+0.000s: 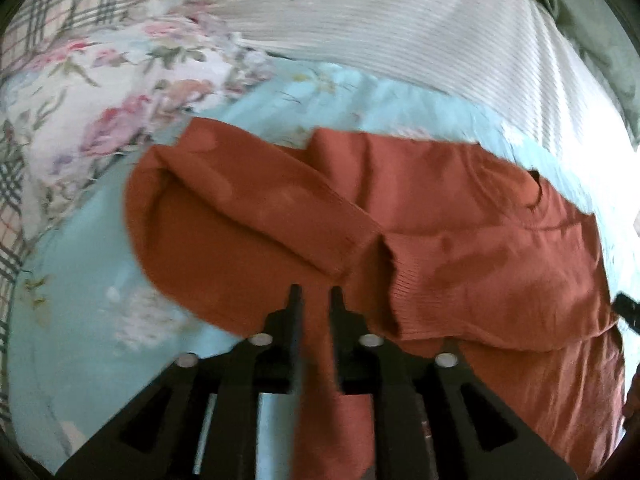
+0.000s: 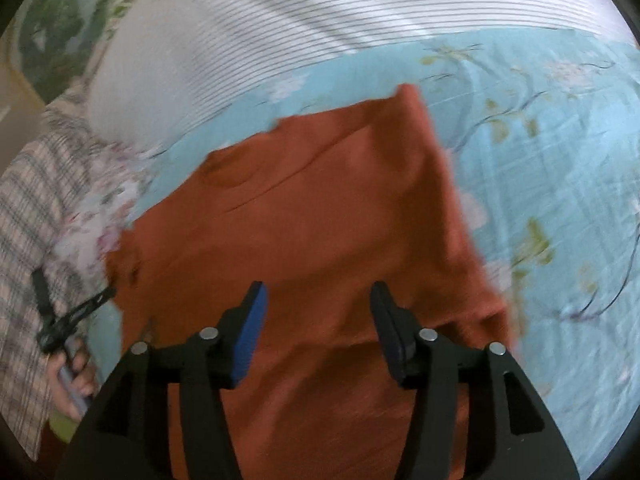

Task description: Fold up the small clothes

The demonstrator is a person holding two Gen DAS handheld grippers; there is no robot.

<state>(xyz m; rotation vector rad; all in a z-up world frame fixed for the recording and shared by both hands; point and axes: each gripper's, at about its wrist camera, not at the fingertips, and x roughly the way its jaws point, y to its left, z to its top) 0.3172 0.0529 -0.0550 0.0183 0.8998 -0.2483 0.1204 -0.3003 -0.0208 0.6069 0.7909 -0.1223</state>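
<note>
A rust-orange knit sweater [image 1: 440, 240] lies on a light blue floral bedsheet [image 1: 80, 280], its sleeves folded across the body. My left gripper [image 1: 316, 292] is shut on a fold of the sweater at its near hem; cloth runs between the narrow fingers. In the right wrist view the same sweater [image 2: 320, 220] spreads under my right gripper [image 2: 318, 292], which is open and empty just above the cloth. The left gripper [image 2: 80, 312] shows at the sweater's left edge, held by a hand.
A white striped duvet [image 1: 400, 32] lies along the far side. A floral pillow [image 1: 120, 80] and a plaid cloth [image 1: 60, 0] sit at the left. The blue sheet [image 2: 560, 200] extends to the right of the sweater.
</note>
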